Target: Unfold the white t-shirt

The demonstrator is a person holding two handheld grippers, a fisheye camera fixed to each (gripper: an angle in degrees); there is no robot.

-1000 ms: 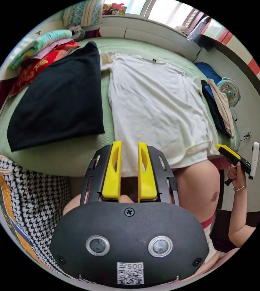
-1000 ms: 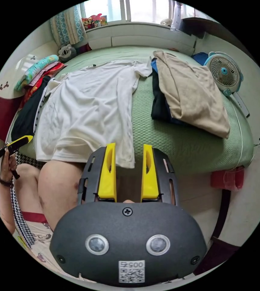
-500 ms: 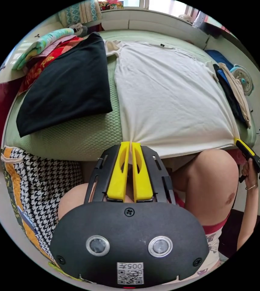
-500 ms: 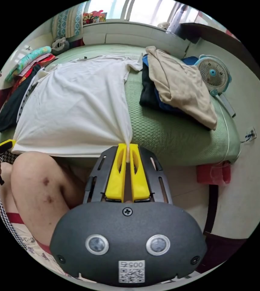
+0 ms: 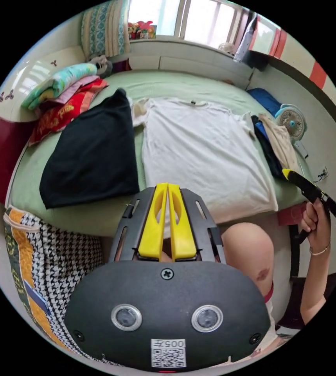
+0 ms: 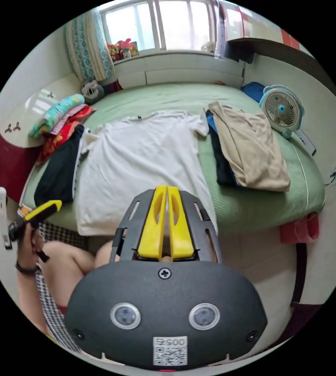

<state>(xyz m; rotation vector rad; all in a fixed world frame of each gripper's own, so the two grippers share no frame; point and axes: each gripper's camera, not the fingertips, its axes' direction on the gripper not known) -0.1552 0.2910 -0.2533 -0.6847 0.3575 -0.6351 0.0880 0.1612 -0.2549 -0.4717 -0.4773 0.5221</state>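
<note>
- We held the left hand-held gripper (image 5: 167, 186) above the near edge of the bed (image 5: 85, 215), its yellow jaws pressed together with nothing between them; the shirt's hem showed just past its tips.
- We held the right hand-held gripper (image 6: 166, 188) the same way, jaws closed on nothing, over the near right corner of the shirt.
- In the left gripper view, the right hand-held gripper (image 5: 293, 177) showed off the bed's right side, gripped in a hand (image 5: 315, 221) with a bracelet at the wrist and the forearm bent downward.
- In the right gripper view, the left hand-held gripper (image 6: 46, 207) showed off the bed's left corner, held in a hand (image 6: 29, 243).
- A knee (image 5: 248, 244) pressed close to the bed's near edge, below the shirt's hem.
- The shirt (image 5: 199, 152) lay spread flat, collar away from us, in the middle of the green bed, with its hem hanging slightly over the near edge.
- A black garment (image 5: 91, 152) lay just beside its left edge, touching near the sleeve; a stack topped by a tan garment (image 6: 250, 149) lay just beside its right sleeve.
- Green mattress lay bare beyond the collar, toward the window.
- The shirt looked white, smooth, both short sleeves opened out, only faint creases showing.
</note>
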